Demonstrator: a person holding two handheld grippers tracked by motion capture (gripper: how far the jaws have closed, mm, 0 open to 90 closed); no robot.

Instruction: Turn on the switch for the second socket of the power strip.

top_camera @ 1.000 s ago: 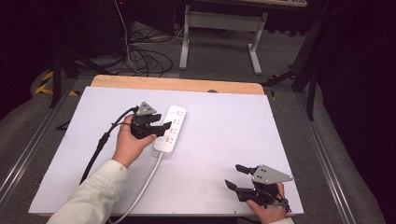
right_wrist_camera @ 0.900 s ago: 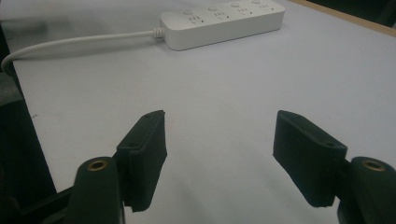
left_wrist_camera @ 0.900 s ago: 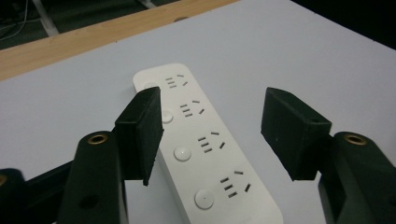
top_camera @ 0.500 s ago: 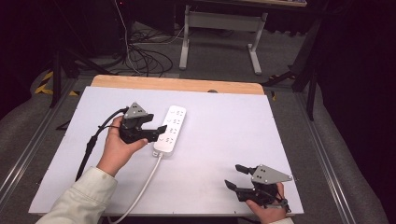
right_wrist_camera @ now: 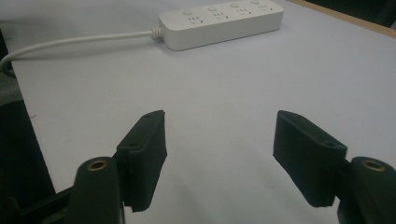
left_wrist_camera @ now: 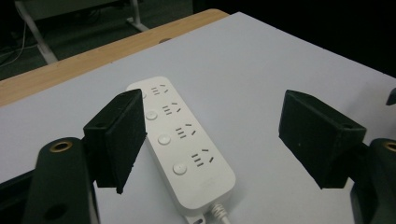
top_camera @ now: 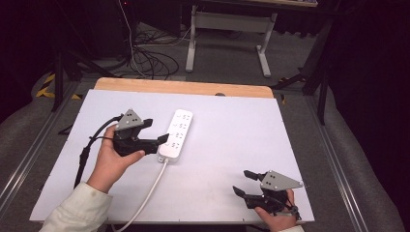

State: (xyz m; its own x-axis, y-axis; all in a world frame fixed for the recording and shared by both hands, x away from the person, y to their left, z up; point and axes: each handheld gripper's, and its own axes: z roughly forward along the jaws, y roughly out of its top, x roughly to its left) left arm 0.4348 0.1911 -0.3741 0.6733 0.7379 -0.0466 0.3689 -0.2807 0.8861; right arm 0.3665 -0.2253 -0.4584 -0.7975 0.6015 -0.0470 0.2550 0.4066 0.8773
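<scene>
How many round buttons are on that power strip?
4 on the power strip, in a row along its left side in the left gripper view; the farthest is partly hidden behind the left claw's pad.

No readable text, brand or number appears anywhere; the white power strip [left_wrist_camera: 180, 145] carries only socket slots and round buttons.

White power strip [left_wrist_camera: 182, 144], jaws wide apart, nothing gripped

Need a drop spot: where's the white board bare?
Bare: the white board from the power strip across to its right edge, and the far-left corner. Crowded: the left hand-held gripper beside the strip, its cord, and the right hand-held gripper near-right.
</scene>
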